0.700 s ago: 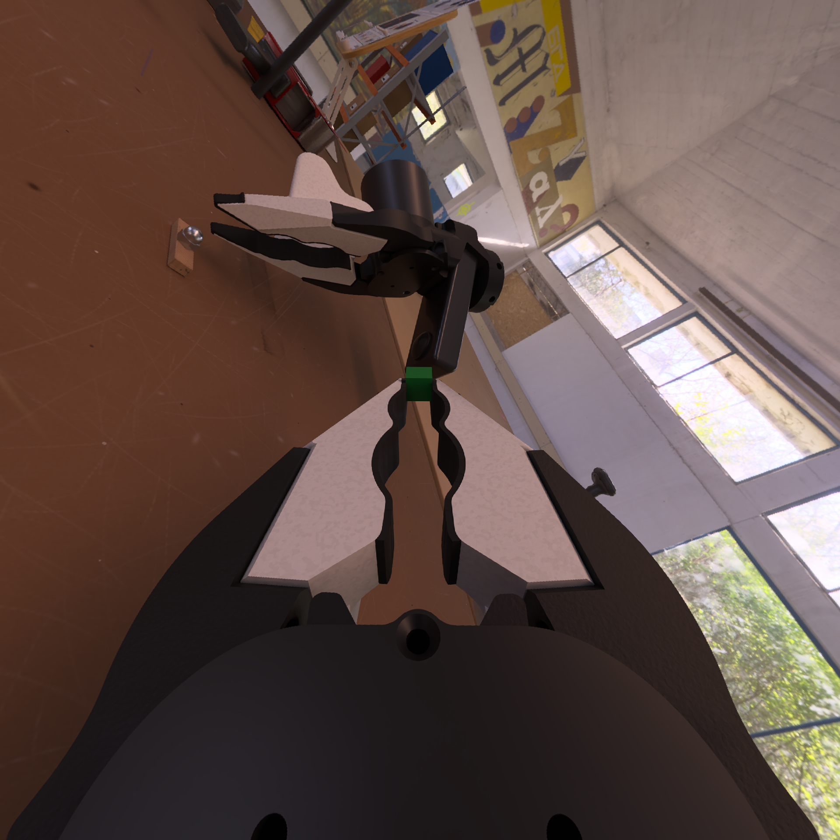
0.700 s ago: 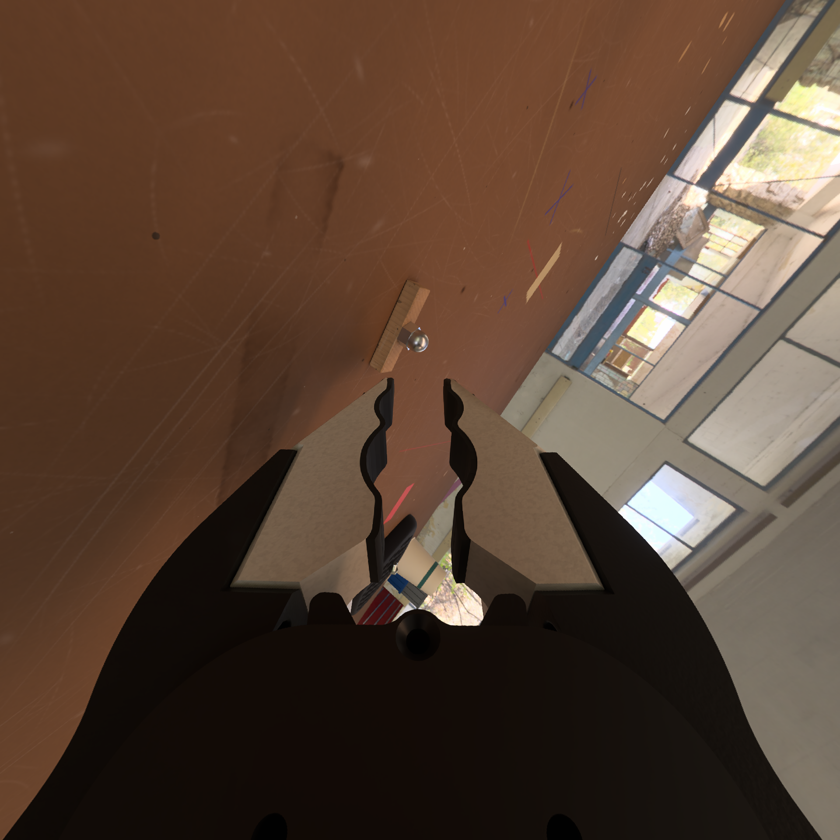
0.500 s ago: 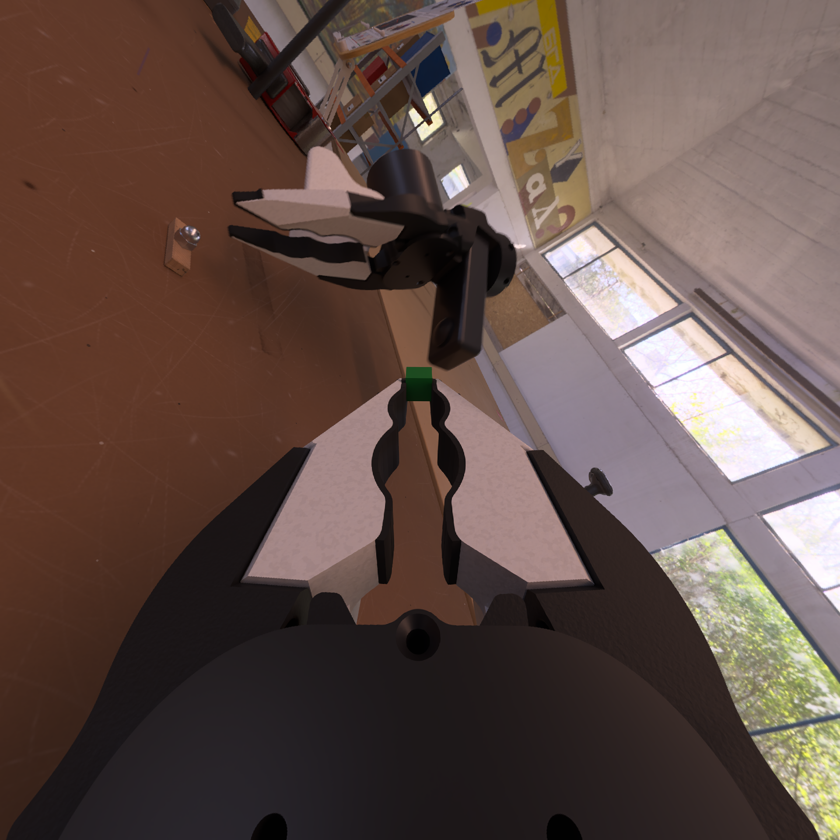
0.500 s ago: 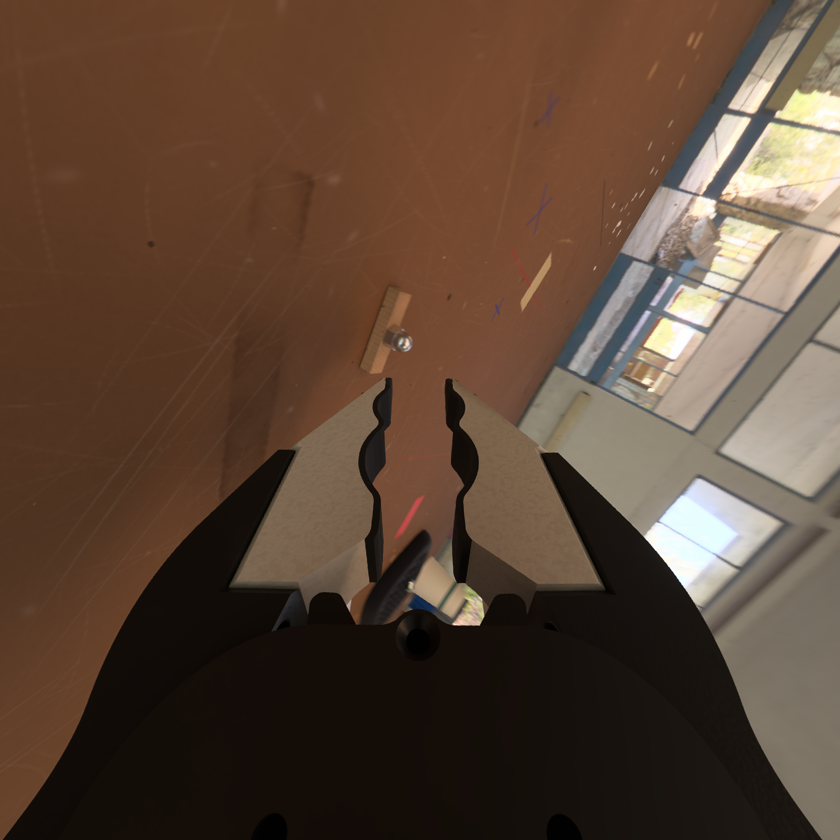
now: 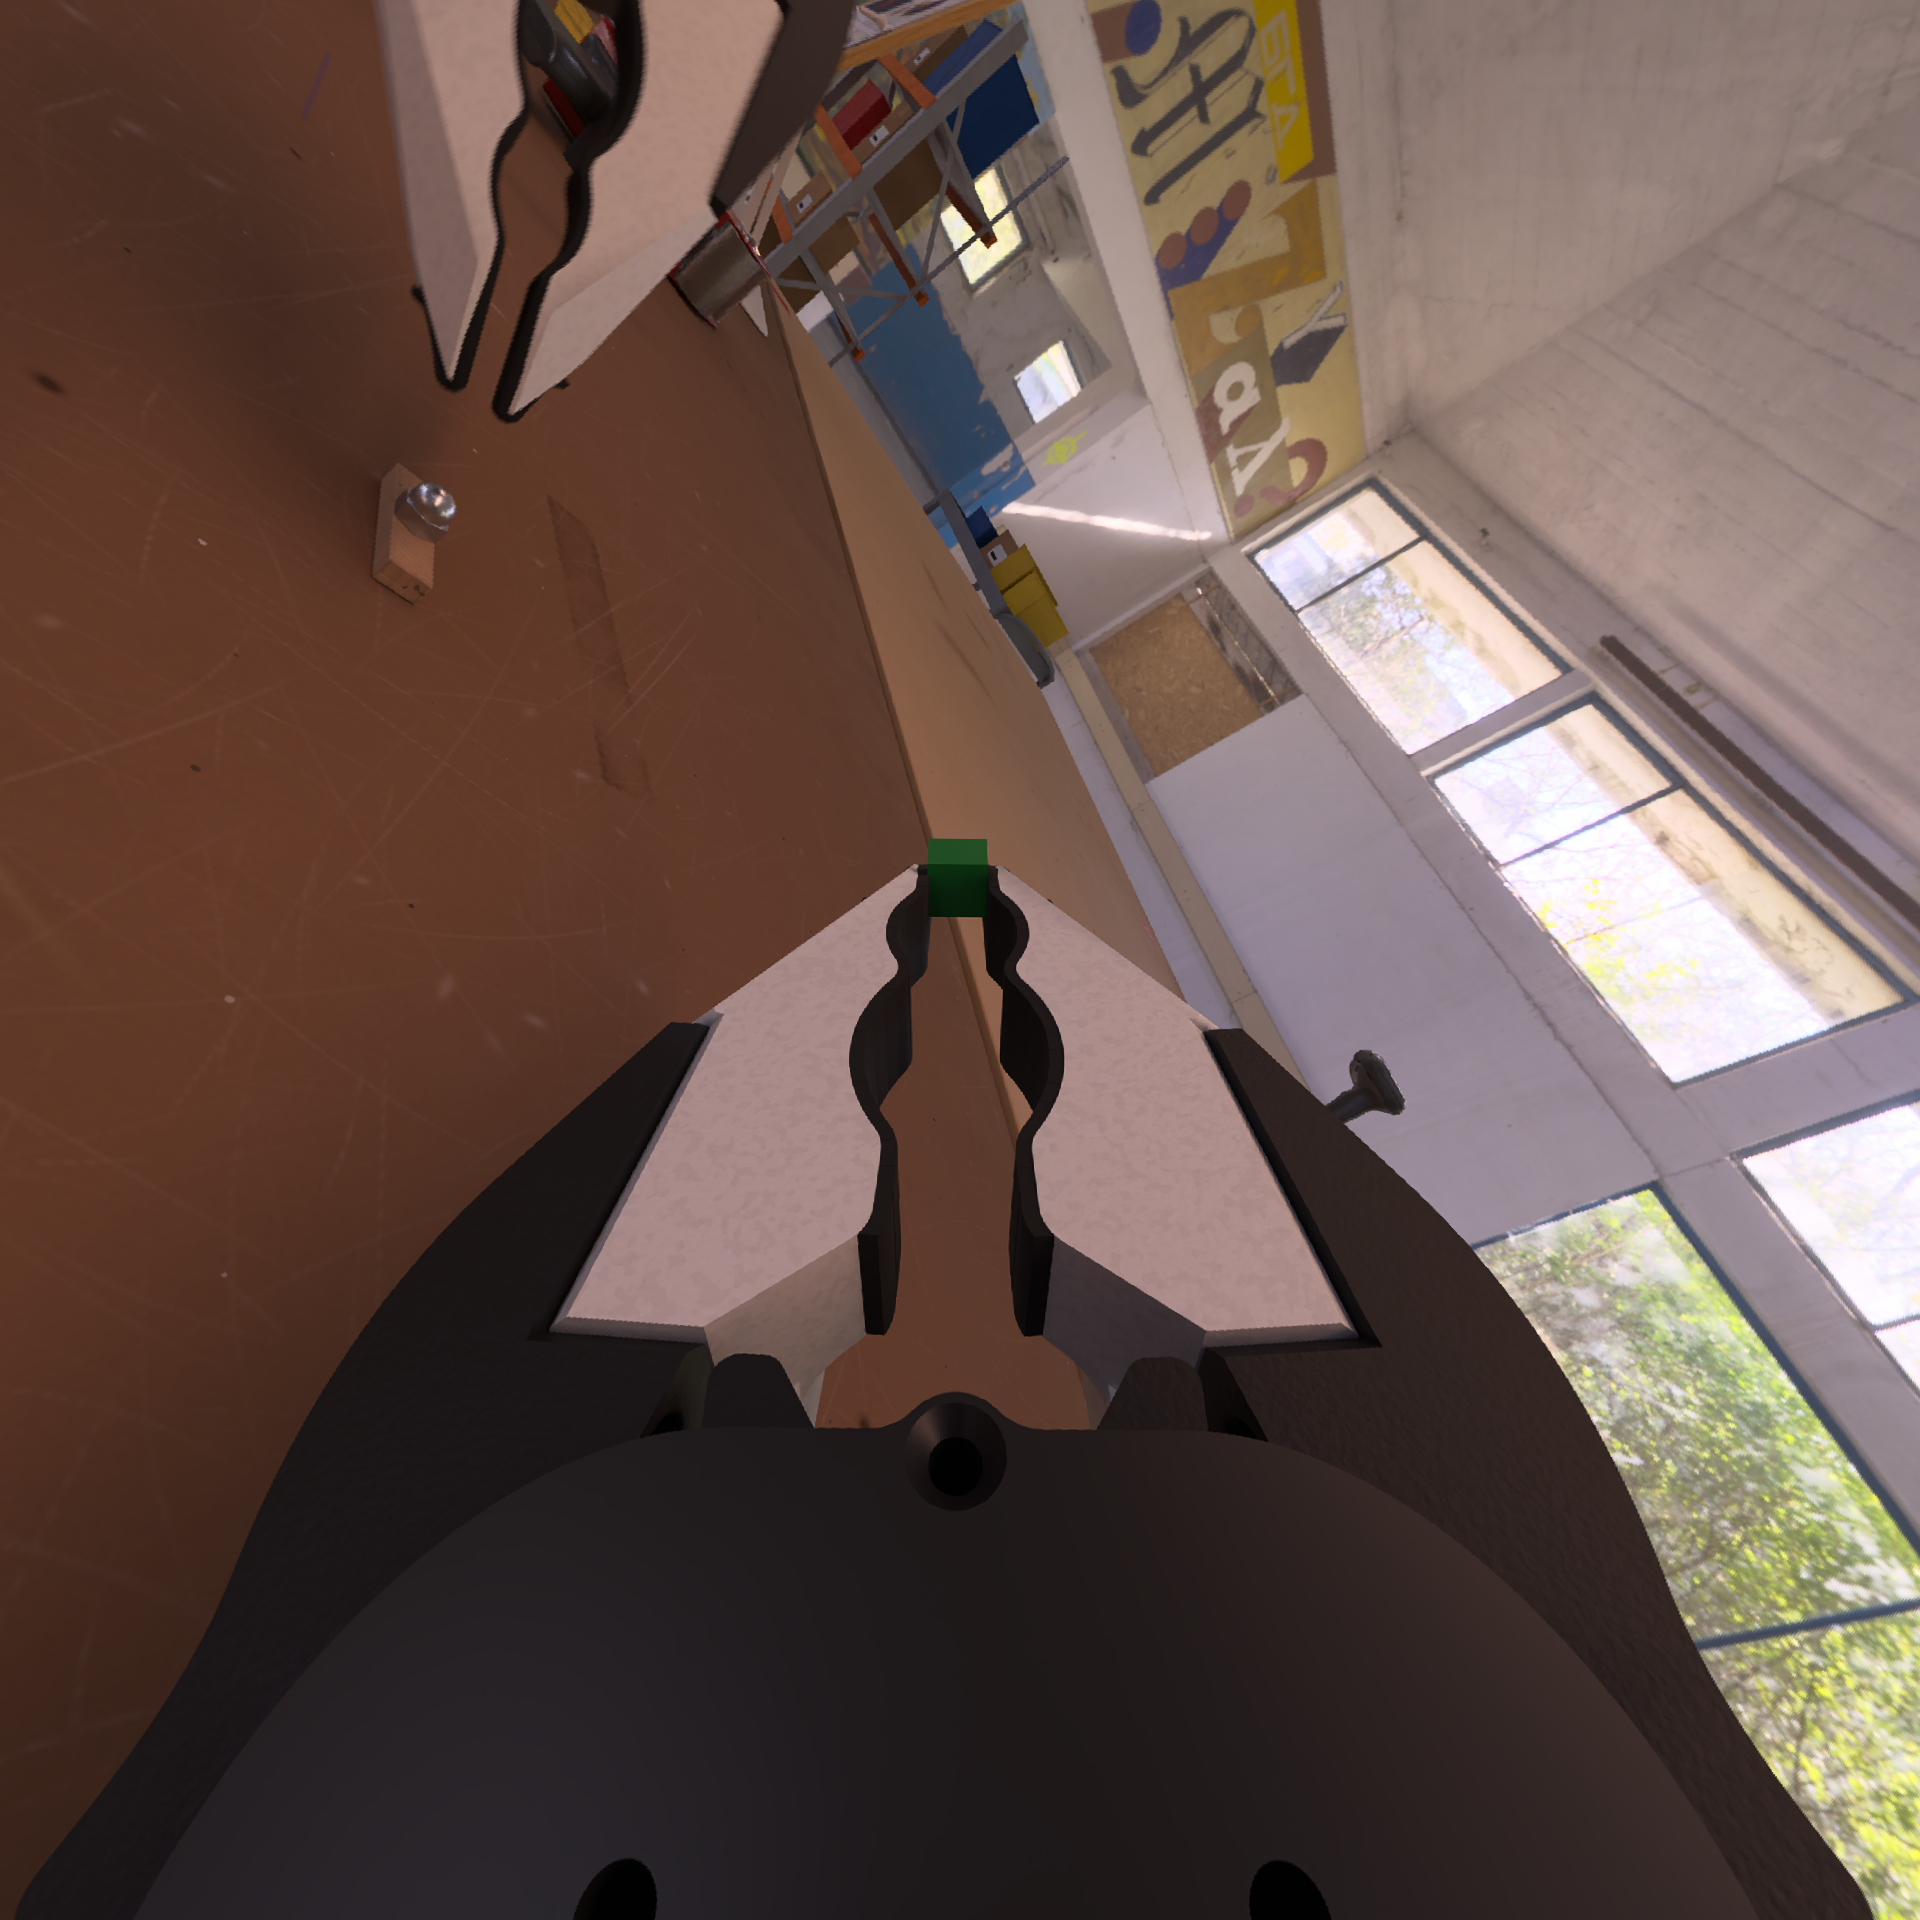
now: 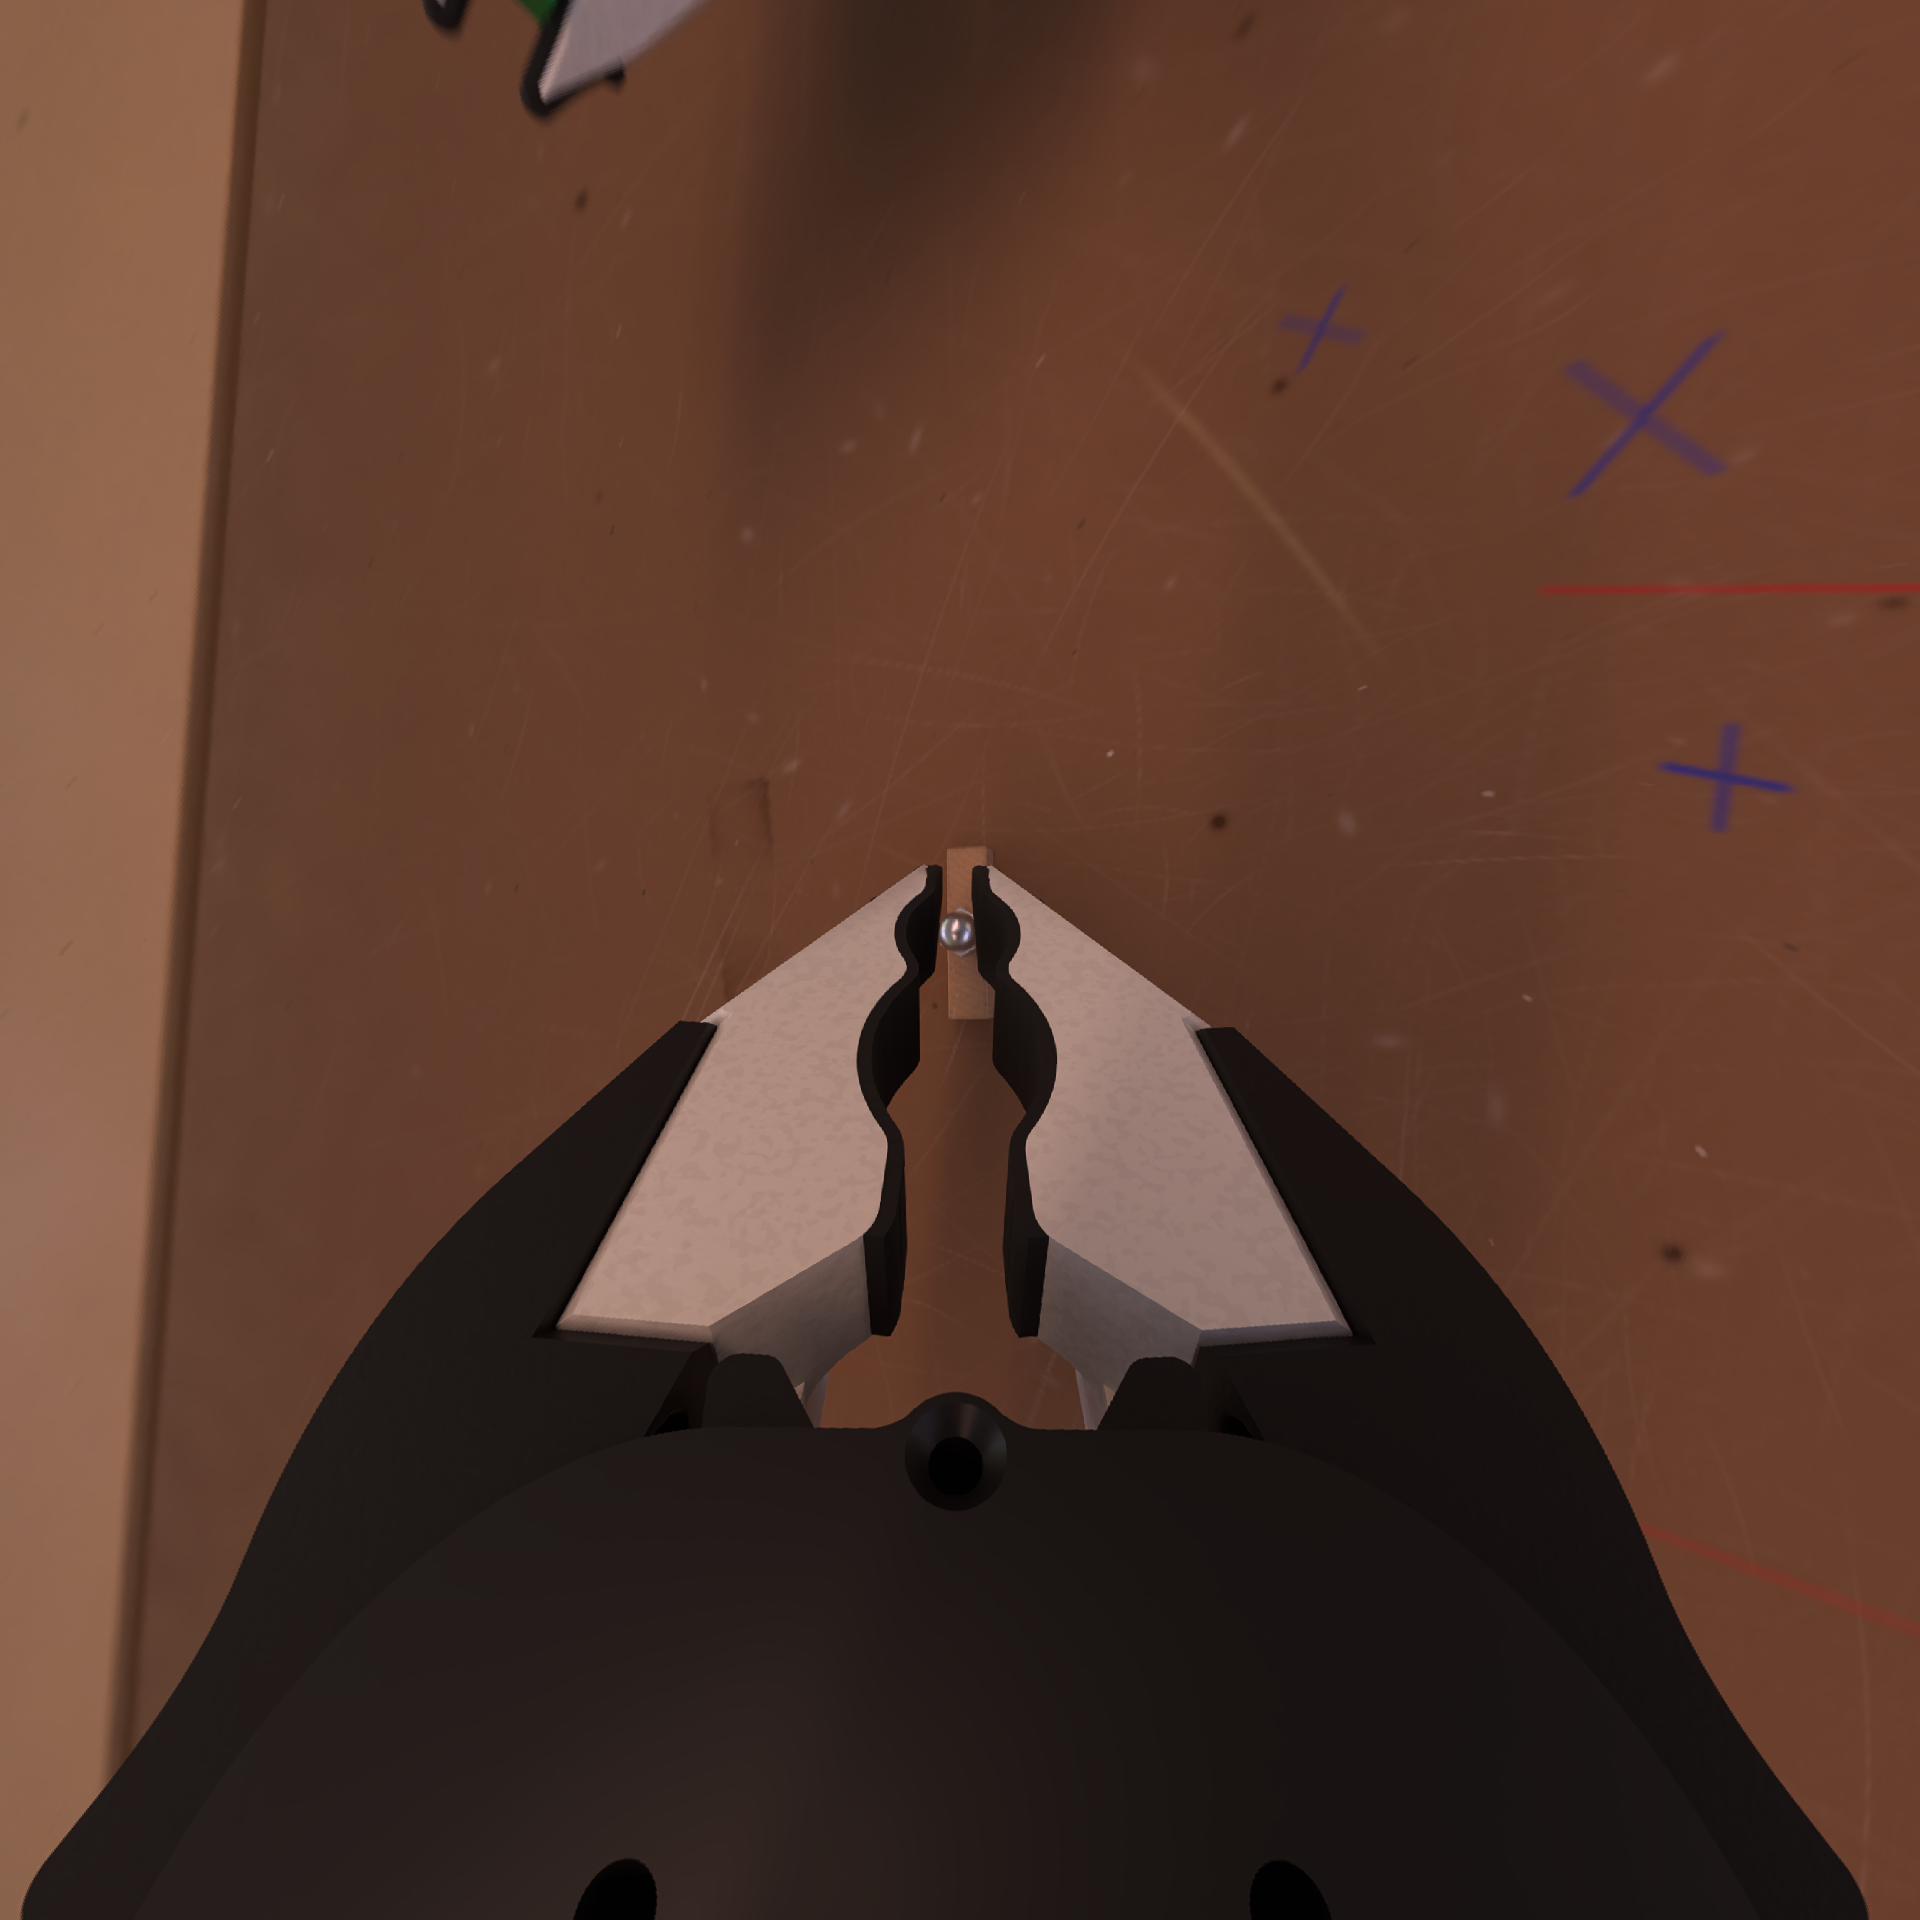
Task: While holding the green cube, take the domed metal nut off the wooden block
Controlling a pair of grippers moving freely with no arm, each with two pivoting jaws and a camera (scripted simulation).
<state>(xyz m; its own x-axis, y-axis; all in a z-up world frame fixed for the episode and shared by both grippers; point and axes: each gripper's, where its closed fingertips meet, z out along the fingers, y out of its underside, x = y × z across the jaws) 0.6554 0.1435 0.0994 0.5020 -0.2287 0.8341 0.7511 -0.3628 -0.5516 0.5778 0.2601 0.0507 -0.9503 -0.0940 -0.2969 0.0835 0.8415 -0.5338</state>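
Left gripper [image 5: 957,883]: clenched on the small green cube [image 5: 957,878], which sits pinched at the very fingertips; the grip is shallow, so the cube looks easy to lose if the tool tilts or jolts; it hangs above the scratched brown table [image 5: 312,831]
Right gripper [image 6: 957,883]: fingers parted, nothing held; it points down at the table with the nut in line between its tips; seen from the left wrist view it hangs above the block and apart from it
Domed metal nut [image 6: 956,928]: small, shiny, rounded on top with flat hexagonal sides below; it sits on the narrow pale wooden block [image 6: 967,992], toward the end farther from the right tool's base
Wooden block: lies flat on the table, its long side running along the right tool's finger axis, so the fingers straddle its width
Handling: the nut is likely stiff, light and slippery; the dome offers no purchase, so the hold should go on the flat sides beneath it; whether it is threaded on or merely resting cannot be told
Risk: the block looks light and may lift or slide with the nut; fingers set too low could clamp the wood as well
Step in hand: lining up over the nut; the descent and the closing are not yet done
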